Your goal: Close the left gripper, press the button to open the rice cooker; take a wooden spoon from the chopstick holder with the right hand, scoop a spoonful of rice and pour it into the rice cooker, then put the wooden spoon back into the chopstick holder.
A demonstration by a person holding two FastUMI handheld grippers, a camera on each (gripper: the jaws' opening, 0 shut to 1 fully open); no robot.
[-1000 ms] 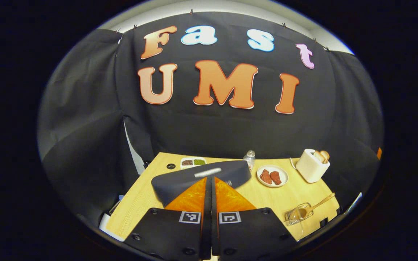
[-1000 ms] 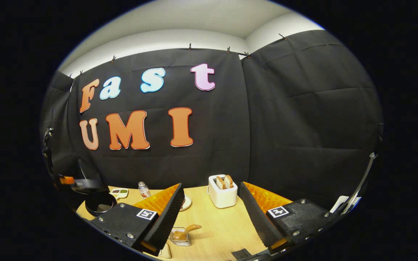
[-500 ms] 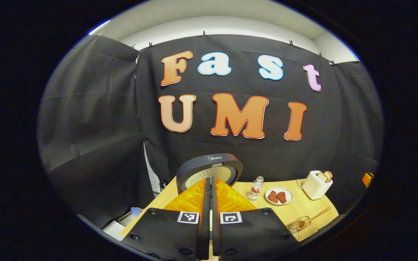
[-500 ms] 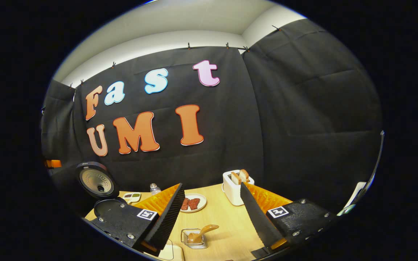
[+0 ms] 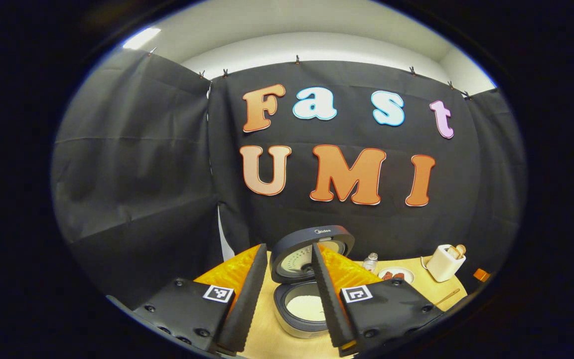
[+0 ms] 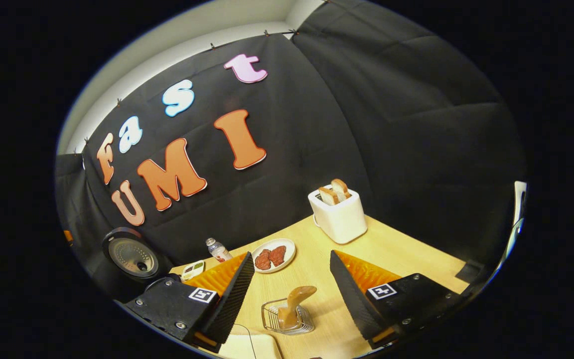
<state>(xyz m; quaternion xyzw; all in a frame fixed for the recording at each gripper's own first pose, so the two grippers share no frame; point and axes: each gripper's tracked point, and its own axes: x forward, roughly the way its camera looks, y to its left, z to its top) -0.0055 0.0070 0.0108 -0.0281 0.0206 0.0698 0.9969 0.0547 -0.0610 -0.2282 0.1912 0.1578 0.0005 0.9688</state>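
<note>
Rice cooker lid up, so I judge the spoon pickup comes next. My right gripper is spread, holding nothing. Wooden spoon sits low centre between its fingers, in the wire chopstick holder, handle tilting up and right. Left gripper also spread, framing the cooker.

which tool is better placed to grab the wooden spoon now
Right. The right tool is open, with the wooden spoon in its holder between its fingers. The left tool faces the open rice cooker.
</note>
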